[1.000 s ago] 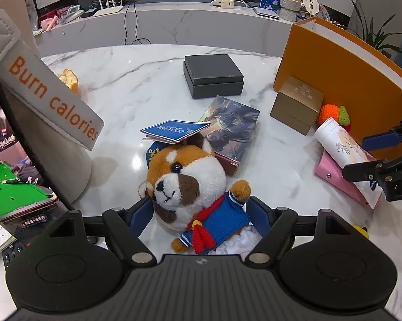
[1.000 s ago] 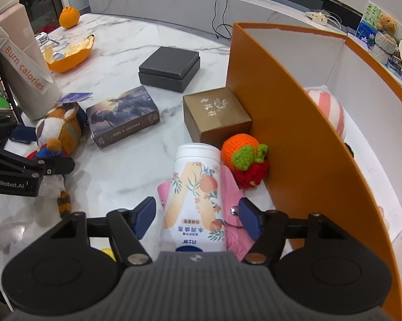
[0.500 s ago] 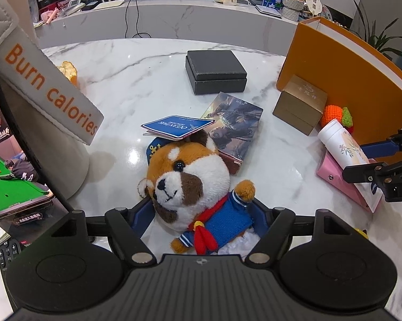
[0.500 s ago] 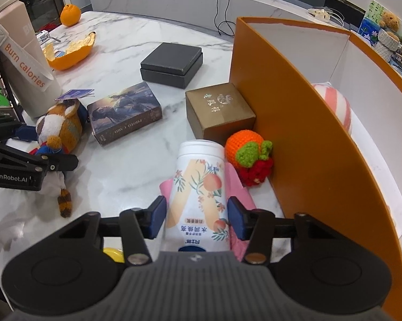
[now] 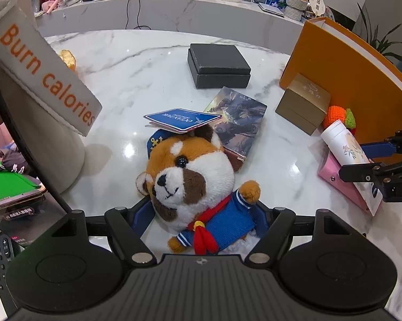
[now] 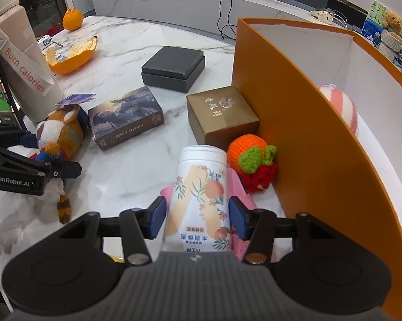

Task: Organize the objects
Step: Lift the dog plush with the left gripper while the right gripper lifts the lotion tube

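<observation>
A plush dog in a blue sailor suit [image 5: 192,184] lies on the marble table between the blue pads of my left gripper [image 5: 201,216], which is shut on its body. It also shows in the right wrist view [image 6: 60,133]. My right gripper [image 6: 198,214] is shut on a white floral bottle [image 6: 201,195], which lies tilted on a pink pouch [image 6: 238,184]. The bottle also shows in the left wrist view [image 5: 345,144]. The orange box [image 6: 302,123] with a white inside stands open on the right, with a striped ball [image 6: 342,107] in it.
On the table lie a black box [image 5: 218,65], a photo card box [image 5: 239,123], a gold box [image 5: 302,103], a crochet orange [image 6: 250,152], a blue card [image 5: 182,119] and orange peel [image 6: 69,56]. A tall beige "Burn calories" bottle [image 5: 37,99] stands at the left.
My right gripper's pads have closed in onto the white bottle. My left gripper has stayed shut around the plush dog, and the view has shifted slightly.
</observation>
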A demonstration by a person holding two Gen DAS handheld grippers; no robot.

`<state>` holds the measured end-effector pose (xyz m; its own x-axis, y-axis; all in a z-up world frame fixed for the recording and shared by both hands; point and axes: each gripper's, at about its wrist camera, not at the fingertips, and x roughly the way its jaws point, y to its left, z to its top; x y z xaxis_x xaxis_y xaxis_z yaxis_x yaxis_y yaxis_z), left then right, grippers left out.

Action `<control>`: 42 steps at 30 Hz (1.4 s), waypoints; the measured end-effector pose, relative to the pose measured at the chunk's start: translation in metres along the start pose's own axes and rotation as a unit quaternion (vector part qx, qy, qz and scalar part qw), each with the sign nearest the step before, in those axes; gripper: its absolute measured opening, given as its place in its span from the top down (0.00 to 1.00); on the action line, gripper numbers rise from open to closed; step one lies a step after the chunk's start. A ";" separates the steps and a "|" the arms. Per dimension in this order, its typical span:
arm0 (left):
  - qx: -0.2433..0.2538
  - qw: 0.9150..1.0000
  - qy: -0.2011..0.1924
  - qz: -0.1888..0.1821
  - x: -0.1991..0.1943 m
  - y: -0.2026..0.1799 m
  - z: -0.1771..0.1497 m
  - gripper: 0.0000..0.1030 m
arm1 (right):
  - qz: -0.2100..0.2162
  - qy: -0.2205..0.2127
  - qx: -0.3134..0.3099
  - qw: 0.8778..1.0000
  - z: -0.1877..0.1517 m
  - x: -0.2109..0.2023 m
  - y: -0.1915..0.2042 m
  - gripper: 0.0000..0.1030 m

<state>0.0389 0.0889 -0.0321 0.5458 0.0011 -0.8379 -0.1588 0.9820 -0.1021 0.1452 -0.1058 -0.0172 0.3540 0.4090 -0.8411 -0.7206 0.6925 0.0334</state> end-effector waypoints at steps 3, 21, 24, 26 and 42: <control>0.013 1.000 0.004 0.011 0.001 -0.004 0.000 0.19 | -0.005 0.001 -0.006 1.000 0.000 0.001 0.003 0.49; 0.034 0.999 -0.019 -0.001 -0.006 -0.002 -0.010 0.29 | -0.011 0.003 -0.007 1.000 0.001 -0.001 0.006 0.51; 0.033 0.999 -0.018 -0.011 -0.008 -0.002 -0.010 0.30 | -0.008 0.003 -0.004 1.000 0.003 -0.004 0.005 0.51; 0.033 0.999 -0.018 -0.014 -0.009 -0.002 -0.010 0.30 | -0.005 0.003 -0.003 1.000 0.004 -0.006 0.005 0.51; 0.042 0.998 -0.045 -0.025 -0.026 -0.008 -0.006 0.31 | 0.007 -0.031 0.023 0.999 0.013 -0.034 -0.002 0.51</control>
<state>0.0213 0.0795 -0.0125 0.6238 -0.0354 -0.7807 -0.0612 0.9937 -0.0940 0.1420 -0.1130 0.0186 0.3819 0.4531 -0.8056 -0.6983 0.7124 0.0697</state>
